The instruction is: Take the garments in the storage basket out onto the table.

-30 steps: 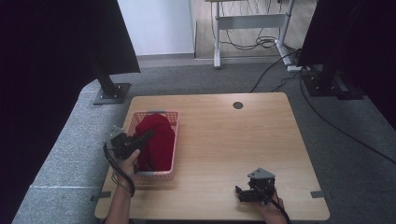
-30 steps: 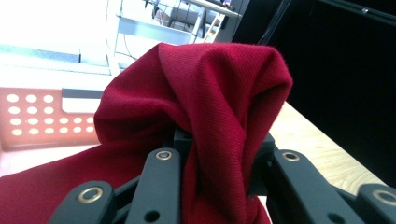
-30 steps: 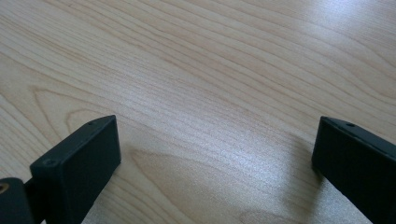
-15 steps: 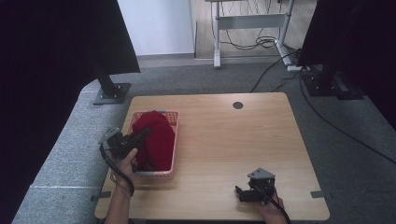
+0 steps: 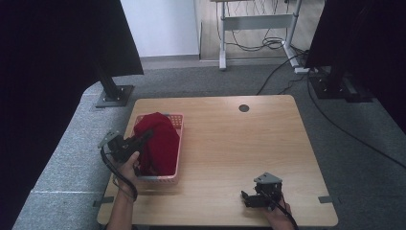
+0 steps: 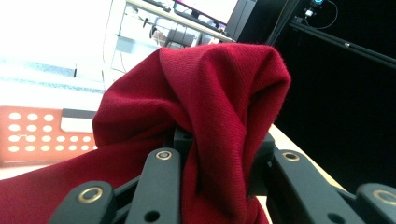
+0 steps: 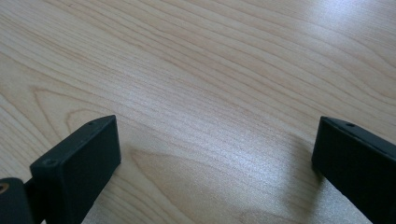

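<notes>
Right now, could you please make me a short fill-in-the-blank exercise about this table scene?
1. The left tool is shut on a dark ____ cloth.
2. The cloth hangs over a pink ____ with holes in its wall.
3. The right tool rests on the wooden table with its jaws ____.

Missing words: red; basket; open

The left gripper point(image 5: 143, 139) is raised at the left of the scene, its fingers point(image 6: 161, 182) pointing right and clamped shut on a fold of red cloth point(image 6: 210, 102), the left hand point(image 5: 128, 165) gripping its handle (forearm entering from the near edge). The right gripper point(image 5: 246, 199) lies low at the near right, fingers point(image 7: 79, 158) wide apart.
</notes>
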`<state>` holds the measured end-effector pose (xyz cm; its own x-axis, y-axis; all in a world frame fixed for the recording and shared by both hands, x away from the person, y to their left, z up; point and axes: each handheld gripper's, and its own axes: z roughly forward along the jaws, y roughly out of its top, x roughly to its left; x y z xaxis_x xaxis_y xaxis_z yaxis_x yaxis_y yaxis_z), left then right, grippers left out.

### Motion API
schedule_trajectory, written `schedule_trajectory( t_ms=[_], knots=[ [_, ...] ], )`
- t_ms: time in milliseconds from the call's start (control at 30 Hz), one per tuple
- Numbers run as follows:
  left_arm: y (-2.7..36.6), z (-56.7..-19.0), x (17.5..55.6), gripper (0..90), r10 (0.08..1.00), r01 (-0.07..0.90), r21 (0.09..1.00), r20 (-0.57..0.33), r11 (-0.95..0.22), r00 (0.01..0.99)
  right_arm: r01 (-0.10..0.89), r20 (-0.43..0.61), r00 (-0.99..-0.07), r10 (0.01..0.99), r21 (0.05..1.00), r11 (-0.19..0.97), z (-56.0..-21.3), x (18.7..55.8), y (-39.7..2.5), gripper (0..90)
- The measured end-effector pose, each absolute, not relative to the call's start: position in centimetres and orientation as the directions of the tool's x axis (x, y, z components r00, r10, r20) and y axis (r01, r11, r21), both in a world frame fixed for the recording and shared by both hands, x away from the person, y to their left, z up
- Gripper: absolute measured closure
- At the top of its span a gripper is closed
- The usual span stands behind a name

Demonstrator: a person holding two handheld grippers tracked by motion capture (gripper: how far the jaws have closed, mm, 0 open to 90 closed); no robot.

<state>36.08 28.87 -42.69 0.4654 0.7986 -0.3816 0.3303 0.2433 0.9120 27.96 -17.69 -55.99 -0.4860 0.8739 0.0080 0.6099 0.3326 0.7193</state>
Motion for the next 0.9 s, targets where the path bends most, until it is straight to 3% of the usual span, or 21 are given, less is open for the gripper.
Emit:
schedule_trajectory(
  t_ms=[900],
  knots=[
    [28.8,-41.3,35.8,71.8,0.789,0.308,0.913,-0.392,0.268,0.473,0.611,0.009,-0.483,0.875,0.719,0.330,-56.0,27.9,-17.7,0.9]
  ],
)
